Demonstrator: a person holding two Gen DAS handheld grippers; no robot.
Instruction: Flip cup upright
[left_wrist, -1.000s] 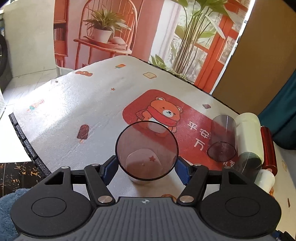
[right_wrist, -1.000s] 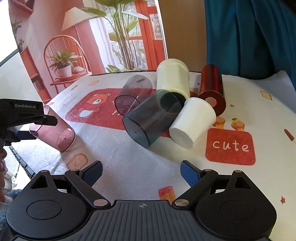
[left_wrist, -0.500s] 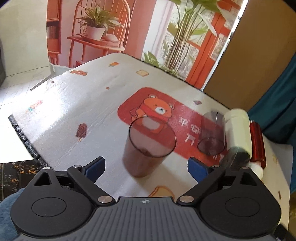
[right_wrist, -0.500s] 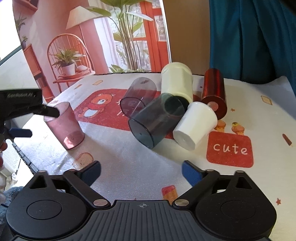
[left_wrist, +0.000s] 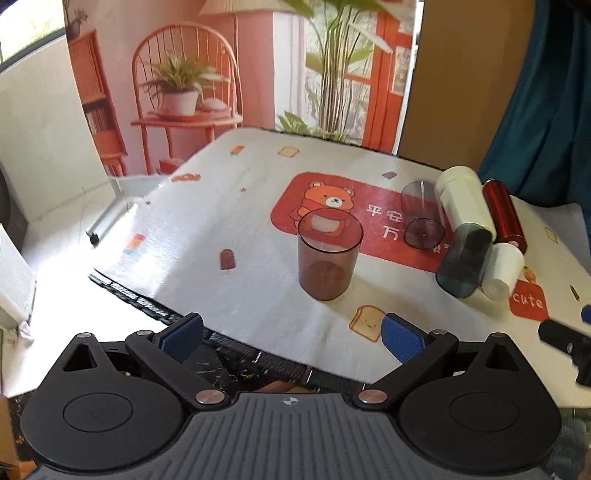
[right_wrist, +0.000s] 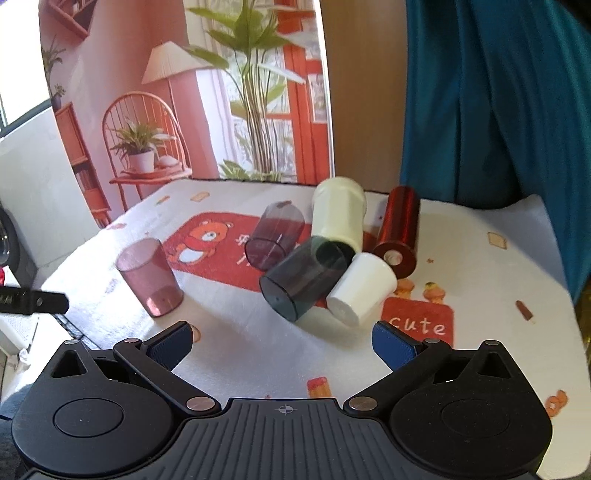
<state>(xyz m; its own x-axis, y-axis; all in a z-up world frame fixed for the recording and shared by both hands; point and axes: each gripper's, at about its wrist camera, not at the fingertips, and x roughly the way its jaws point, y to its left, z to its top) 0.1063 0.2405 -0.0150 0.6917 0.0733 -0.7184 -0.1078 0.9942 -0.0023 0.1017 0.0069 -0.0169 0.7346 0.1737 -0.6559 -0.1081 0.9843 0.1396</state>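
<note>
Left tool (left_wrist: 291, 334): jaws spread, empty, short of tabletop (left_wrist: 229, 221) edge
Right tool (right_wrist: 282, 341): jaws spread, empty
Pink cup (left_wrist: 328, 254): upright, mouth up, near front-left tabletop edge, apart from both tools
Five cups lie tipped in touching cluster: smoky (right_wrist: 275, 240), dark grey (right_wrist: 304, 282), cream (right_wrist: 338, 214), white (right_wrist: 362, 291), red (right_wrist: 399, 236)
Risk: pulling one may roll its neighbours
Legible: "cute" (right_wrist: 417, 326); Chinese characters beside bear, partly hidden

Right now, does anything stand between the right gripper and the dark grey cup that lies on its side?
Nothing visible does. Only bare tablecloth lies between the open right gripper and the dark grey cup.
</note>
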